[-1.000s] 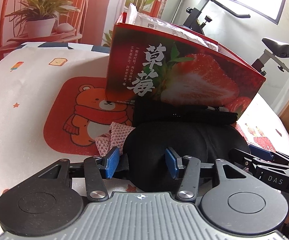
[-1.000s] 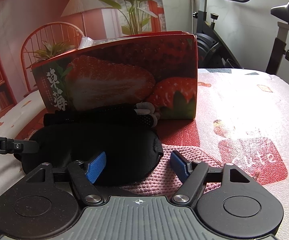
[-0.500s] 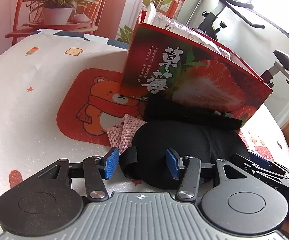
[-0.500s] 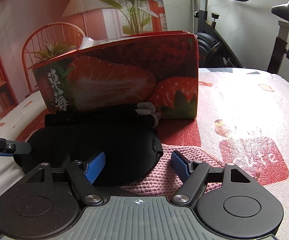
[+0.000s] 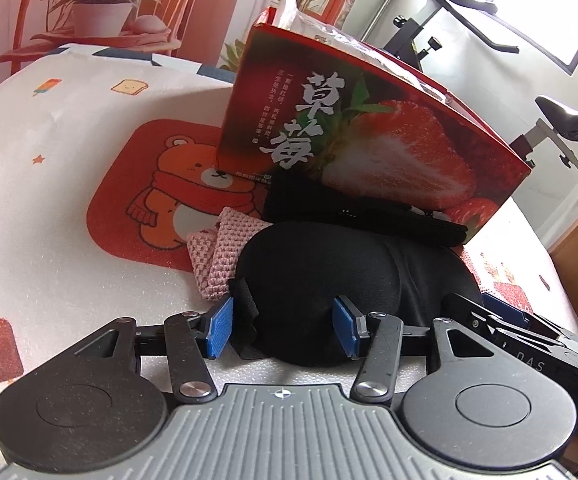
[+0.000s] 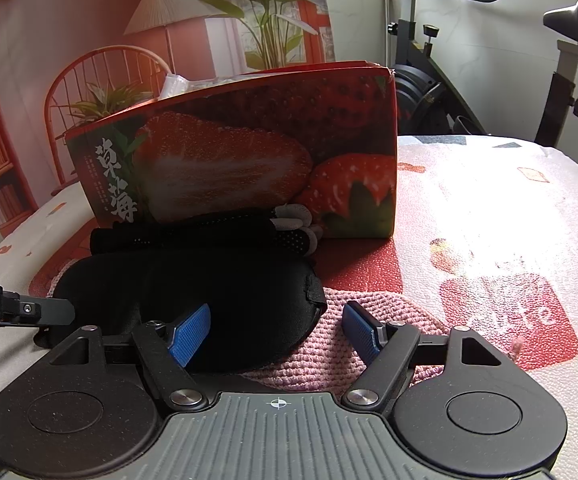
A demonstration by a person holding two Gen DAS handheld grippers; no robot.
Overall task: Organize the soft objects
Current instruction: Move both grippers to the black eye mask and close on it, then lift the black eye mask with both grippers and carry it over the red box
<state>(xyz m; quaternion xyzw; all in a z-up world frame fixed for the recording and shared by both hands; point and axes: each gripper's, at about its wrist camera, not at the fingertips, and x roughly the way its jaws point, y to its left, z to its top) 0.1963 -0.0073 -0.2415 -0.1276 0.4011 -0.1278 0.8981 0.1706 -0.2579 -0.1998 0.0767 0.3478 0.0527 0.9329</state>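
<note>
Your left gripper [image 5: 281, 328] stands spread around the near end of the black sleep mask [image 5: 329, 280], blue pads clear of it on both sides. Your right gripper [image 6: 277, 334] is spread too, left pad over the mask's other end, right pad over the pink knitted cloth [image 6: 353, 332] beneath. Mask sits low centre in both views. Behind it: black gloves [image 6: 209, 234], then the strawberry box [image 6: 249, 160] on the printed surface [image 5: 49, 200].

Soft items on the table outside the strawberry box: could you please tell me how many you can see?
3: the eye mask nearest the grippers, the pink knit cloth under it, and the black gloves against the box. More may be hidden beneath.
</note>
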